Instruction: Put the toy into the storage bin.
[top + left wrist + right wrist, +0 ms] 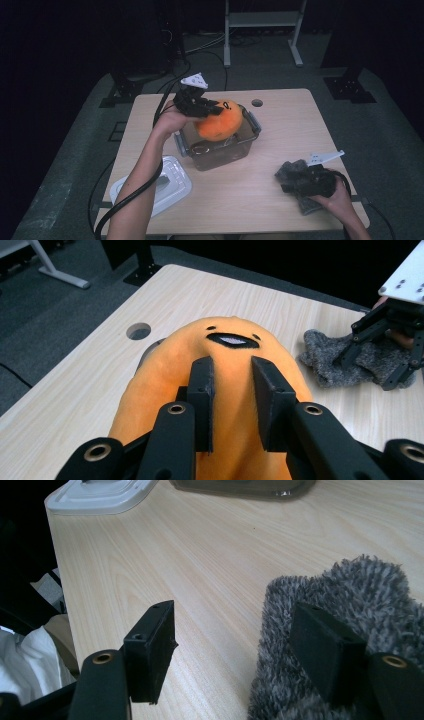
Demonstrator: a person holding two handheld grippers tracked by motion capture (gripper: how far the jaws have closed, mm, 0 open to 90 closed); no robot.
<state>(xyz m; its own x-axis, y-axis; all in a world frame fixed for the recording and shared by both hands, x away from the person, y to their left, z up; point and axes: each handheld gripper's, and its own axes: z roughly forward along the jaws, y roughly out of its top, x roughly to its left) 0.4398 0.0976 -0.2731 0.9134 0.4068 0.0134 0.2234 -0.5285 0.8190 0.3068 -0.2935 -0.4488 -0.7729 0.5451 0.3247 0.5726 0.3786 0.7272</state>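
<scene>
An orange plush toy with a small face hangs partly inside a clear plastic container at the table's middle. My left gripper is shut on the toy from its left side. In the left gripper view both jaws press into the orange plush. At the near right, my right gripper rests on the table, open. One of its jaws lies on a grey fuzzy cloth, the other over bare wood. The cloth sits under that gripper.
The container's white lid lies at the near left of the table. A round cable hole is at the far edge. Cables trail from both grippers. The floor beyond holds stand legs and wires.
</scene>
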